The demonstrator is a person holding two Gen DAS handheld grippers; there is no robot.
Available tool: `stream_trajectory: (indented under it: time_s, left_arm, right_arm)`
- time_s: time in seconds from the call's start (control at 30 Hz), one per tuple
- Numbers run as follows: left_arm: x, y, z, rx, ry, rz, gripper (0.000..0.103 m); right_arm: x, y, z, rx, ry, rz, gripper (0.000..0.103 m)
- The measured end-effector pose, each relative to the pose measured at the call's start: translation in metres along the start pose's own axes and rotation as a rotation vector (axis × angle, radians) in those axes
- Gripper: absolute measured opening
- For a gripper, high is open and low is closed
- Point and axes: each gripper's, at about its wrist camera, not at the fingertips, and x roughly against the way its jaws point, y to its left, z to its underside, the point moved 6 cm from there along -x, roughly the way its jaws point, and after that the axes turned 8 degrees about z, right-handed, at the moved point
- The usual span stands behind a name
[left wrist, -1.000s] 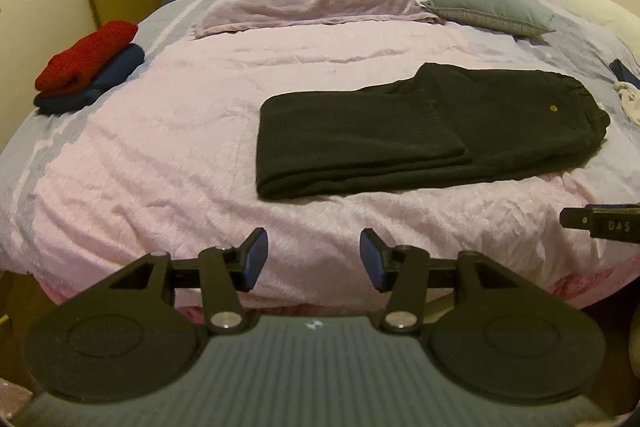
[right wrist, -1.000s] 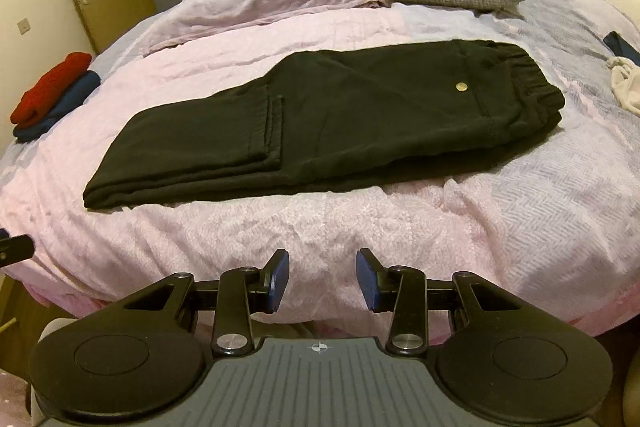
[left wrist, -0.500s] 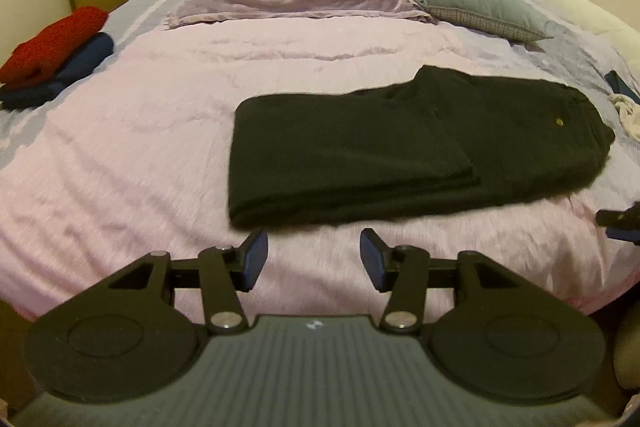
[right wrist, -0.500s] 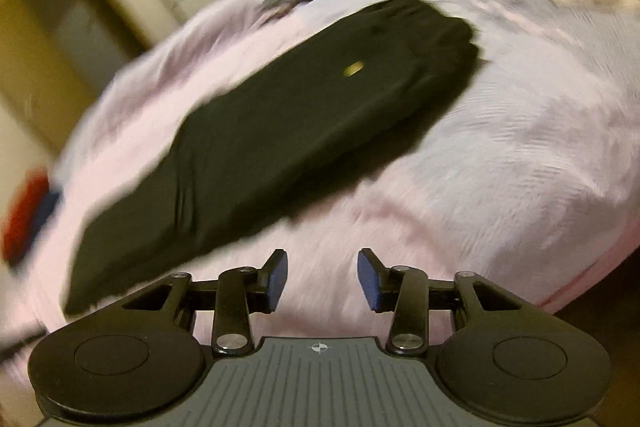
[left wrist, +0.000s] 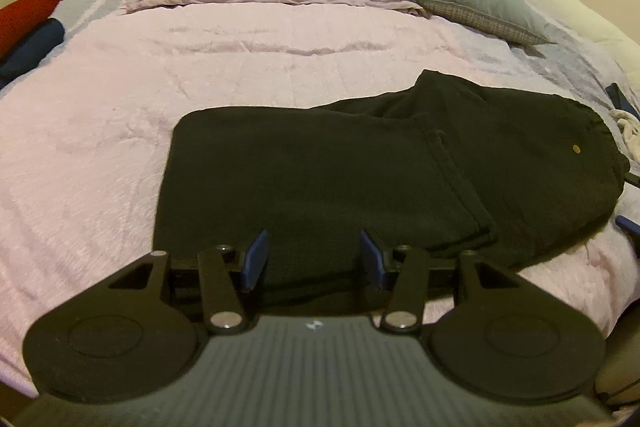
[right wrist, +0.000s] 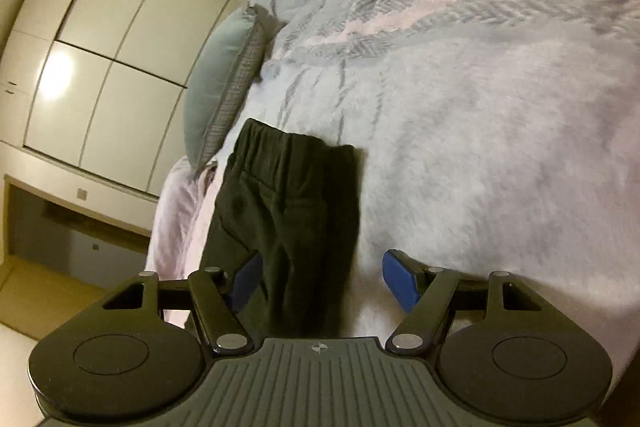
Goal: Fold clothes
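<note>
While the black trousers [left wrist: 360, 179] are lying folded over on the pink bedspread [left wrist: 100, 131], the left gripper [left wrist: 312, 259] and right gripper [right wrist: 320, 279] are hovering open-fingered at their near edge and waistband end, where this thick, floppy cloth is probably pinching best.

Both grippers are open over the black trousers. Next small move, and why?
Probably ease both down and close on the near edge. The left gripper is open over the leg end of the trousers, the right gripper open astride the waistband end, neither gripping cloth. The trousers lie flat, half-folded, ready for another fold.
</note>
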Motion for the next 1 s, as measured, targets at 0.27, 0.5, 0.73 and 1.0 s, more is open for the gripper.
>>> stream_trajectory:
  time_s: [0.27,0.5,0.73,1.0]
  left_arm:
    - [-0.008,0.002,-0.002,-0.012,0.026,-0.003,0.046]
    - [-0.013,0.004,-0.003,-0.017,0.047,-0.010,0.046]
    - [-0.001,0.009,-0.001,0.002,0.035,-0.038,0.046]
    - [0.017,0.034,-0.001,0.080,-0.003,-0.042,0.046]
  right_arm:
    - [-0.018,0.003,0.002,0.021,-0.001,-0.015,0.058]
    - [-0.013,0.007,0.008,0.054,0.003,-0.018,0.055]
    - [-0.012,0.020,0.004,0.080,-0.025,0.010,0.039]
    - [-0.009,0.021,0.012,0.102,-0.058,0.000,0.035]
